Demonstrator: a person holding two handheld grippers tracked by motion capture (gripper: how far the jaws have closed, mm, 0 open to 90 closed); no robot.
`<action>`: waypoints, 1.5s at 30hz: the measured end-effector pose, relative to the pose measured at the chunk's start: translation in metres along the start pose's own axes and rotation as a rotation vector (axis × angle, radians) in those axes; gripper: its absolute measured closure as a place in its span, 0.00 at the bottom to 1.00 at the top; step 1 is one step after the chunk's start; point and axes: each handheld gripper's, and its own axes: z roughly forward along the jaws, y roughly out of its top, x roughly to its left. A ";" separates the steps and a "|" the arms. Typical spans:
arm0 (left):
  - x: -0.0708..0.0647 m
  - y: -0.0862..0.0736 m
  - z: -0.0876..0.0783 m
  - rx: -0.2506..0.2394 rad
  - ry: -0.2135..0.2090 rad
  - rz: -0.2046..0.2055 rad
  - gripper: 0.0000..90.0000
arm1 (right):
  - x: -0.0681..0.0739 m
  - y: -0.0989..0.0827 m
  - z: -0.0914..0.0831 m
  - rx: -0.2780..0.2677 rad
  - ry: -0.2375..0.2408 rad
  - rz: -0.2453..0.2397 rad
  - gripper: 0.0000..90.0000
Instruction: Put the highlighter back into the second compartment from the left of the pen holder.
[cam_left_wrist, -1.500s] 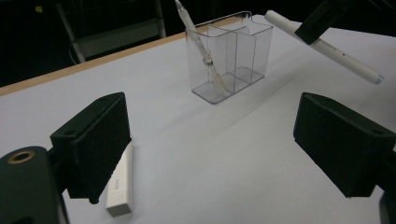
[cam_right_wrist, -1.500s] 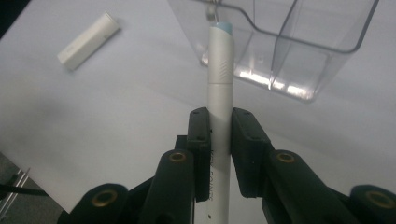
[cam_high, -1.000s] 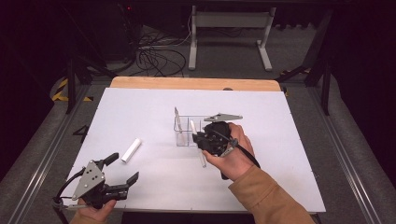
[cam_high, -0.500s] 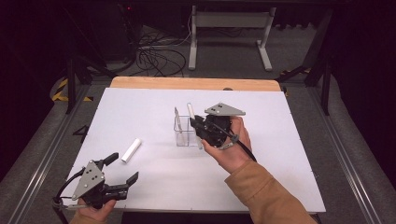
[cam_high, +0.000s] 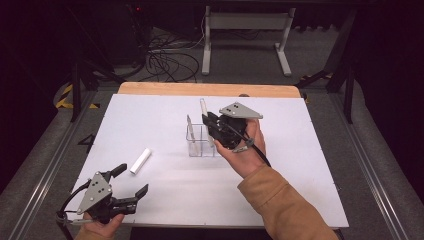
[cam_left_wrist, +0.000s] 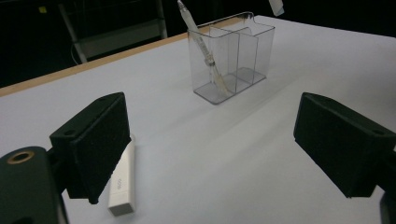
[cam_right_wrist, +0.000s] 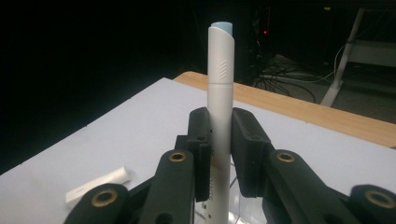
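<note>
White tabletop (cam_high: 310, 165): right claw (cam_high: 209, 121) clamps upright white, blue-tipped pen (cam_right_wrist: 219, 93); left claw (cam_high: 131, 184) gapes.

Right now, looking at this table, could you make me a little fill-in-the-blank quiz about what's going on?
1. The right gripper is shut on a white ____, held upright.
2. The clear organizer already holds ____ pen in its left compartment.
3. The left gripper has its jaws ____.
4. A small white stick lies flat on the ____.

Missing words: pen; one; open; table
</note>
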 end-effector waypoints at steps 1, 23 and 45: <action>0.000 0.000 0.000 0.000 0.000 0.000 0.13 | -0.001 0.000 0.002 -0.005 -0.003 -0.002 0.88; 0.001 0.000 0.000 -0.001 -0.001 -0.002 0.13 | -0.012 -0.001 0.032 -0.054 -0.038 -0.040 0.88; 0.001 0.000 0.001 0.000 0.000 -0.005 0.13 | -0.024 -0.004 0.033 0.010 -0.039 -0.116 0.54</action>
